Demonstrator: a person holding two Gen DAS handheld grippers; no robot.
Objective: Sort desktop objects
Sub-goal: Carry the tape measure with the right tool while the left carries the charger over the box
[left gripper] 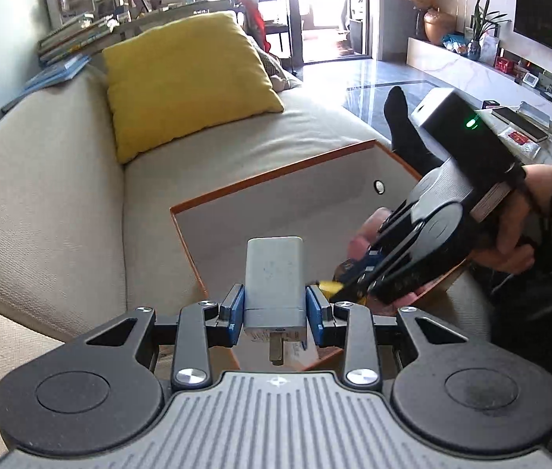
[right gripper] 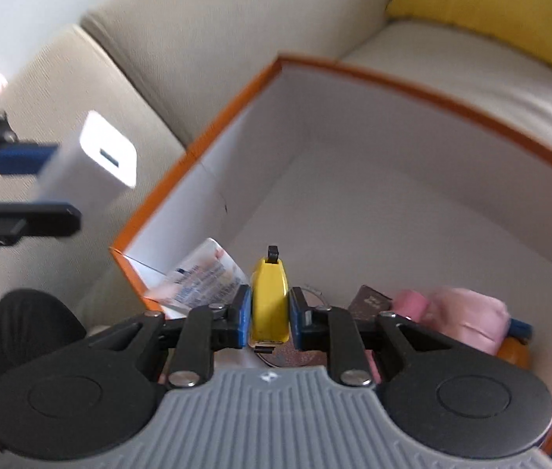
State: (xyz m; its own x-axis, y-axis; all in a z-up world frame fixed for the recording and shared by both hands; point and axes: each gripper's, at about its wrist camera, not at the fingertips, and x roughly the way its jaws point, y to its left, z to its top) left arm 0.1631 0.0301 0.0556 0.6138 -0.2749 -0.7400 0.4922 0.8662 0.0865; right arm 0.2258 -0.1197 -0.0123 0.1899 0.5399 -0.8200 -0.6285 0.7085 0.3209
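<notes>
My left gripper is shut on a white charger block and holds it over the near-left corner of the orange-rimmed box on the sofa. The charger also shows in the right wrist view, left of the box. My right gripper is shut on a small yellow object inside the box, low near its floor. In the left wrist view the right gripper reaches into the box from the right.
In the box lie a printed packet, a pink cloth item, a dark card and an orange object. A yellow cushion sits on the beige sofa behind the box.
</notes>
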